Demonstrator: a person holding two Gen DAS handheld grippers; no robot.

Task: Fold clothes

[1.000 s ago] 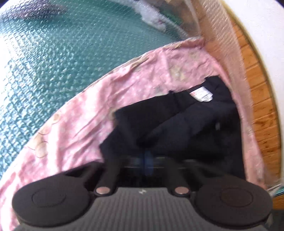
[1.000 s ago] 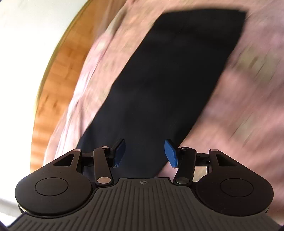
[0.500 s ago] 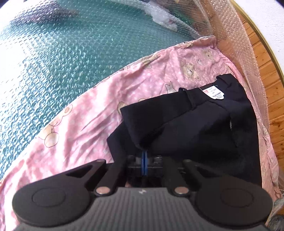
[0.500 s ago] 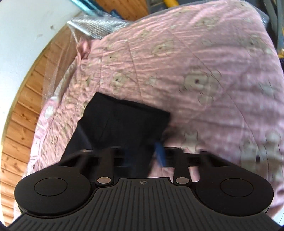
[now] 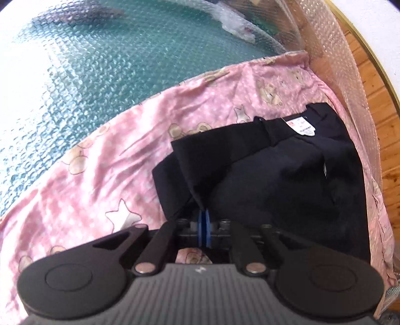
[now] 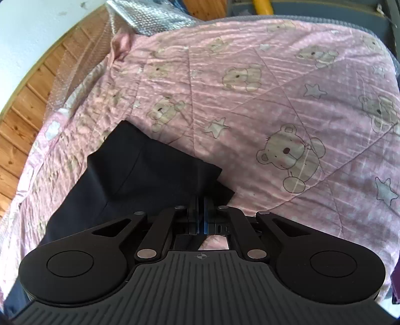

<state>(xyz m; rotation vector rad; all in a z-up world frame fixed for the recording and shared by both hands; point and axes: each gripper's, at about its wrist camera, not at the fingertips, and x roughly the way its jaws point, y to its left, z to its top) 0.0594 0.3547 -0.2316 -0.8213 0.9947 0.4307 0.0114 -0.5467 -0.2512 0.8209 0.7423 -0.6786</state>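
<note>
Left wrist view: the left gripper (image 5: 203, 220) has its blue pads (image 5: 200, 231) pressed together on a fold of the black trousers (image 5: 275, 175), pinching a raised peak of cloth just ahead of the fingers. From that pinch the fabric slopes away and spreads flat over the pink quilt (image 5: 112, 162). The lifted flap lies across a lower layer of the same garment, so two layers show at the near left edge. A white label (image 5: 301, 126) sits by the waistband at the far end of the trousers, near the quilt's far edge. The quilt is printed with bears and stars. Beyond it lies a green surface under bubble wrap (image 5: 100, 62). To the right, more bubble wrap hangs in front of a wood panel (image 5: 375, 100).

Right wrist view: the right gripper (image 6: 201, 212) is also closed, its pads tight on the near corner of the trousers (image 6: 140, 170). The cloth rises into the fingers and is doubled over there, with a straight far edge and a second layer poking out just to the right of the pads. The rest of the garment runs down and left along the quilt (image 6: 275, 100), past the gripper body. The quilt fills most of the view, wrinkled. A wood panel (image 6: 22, 117) and crumpled bubble wrap (image 6: 150, 17) lie beyond its left and far edges.
</note>
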